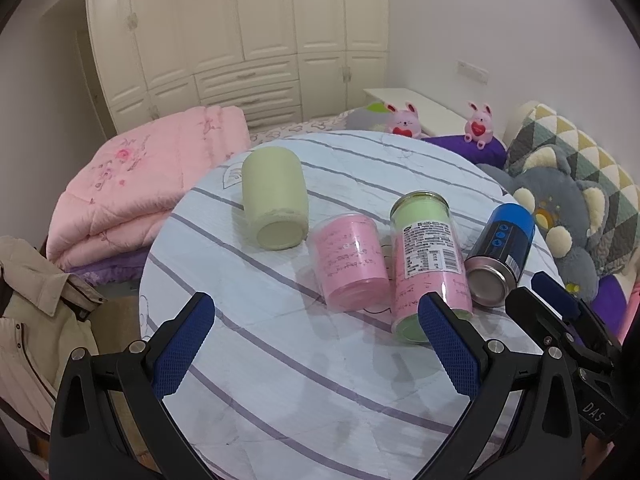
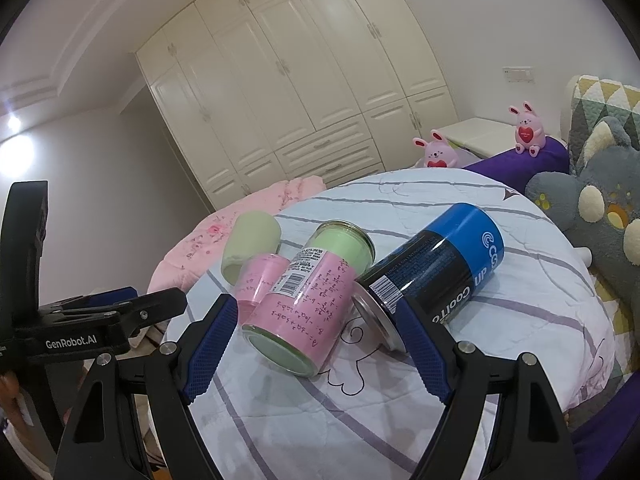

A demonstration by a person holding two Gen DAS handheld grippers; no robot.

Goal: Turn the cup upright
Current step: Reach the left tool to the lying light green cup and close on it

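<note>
Several containers lie on their sides on a round table [image 1: 280,380] with a striped cloth. A pale green cup [image 1: 274,198] lies at the far left, base toward me; it also shows in the right wrist view [image 2: 248,246]. A small pink-filled clear cup [image 1: 350,262] lies beside a taller glass jar [image 1: 428,264] with pink and green filling and a label. A blue and black can [image 1: 500,256] lies at the right. My left gripper [image 1: 316,346] is open and empty, in front of the pink cup. My right gripper [image 2: 316,354] is open, its fingers either side of the jar [image 2: 304,304], next to the can [image 2: 436,268].
A folded pink quilt [image 1: 148,184] lies left of the table, a beige jacket [image 1: 36,320] lower left. Grey plush [image 1: 568,216] and patterned cushions sit at the right, two pink bunny toys [image 1: 480,124] behind. White wardrobes line the far wall.
</note>
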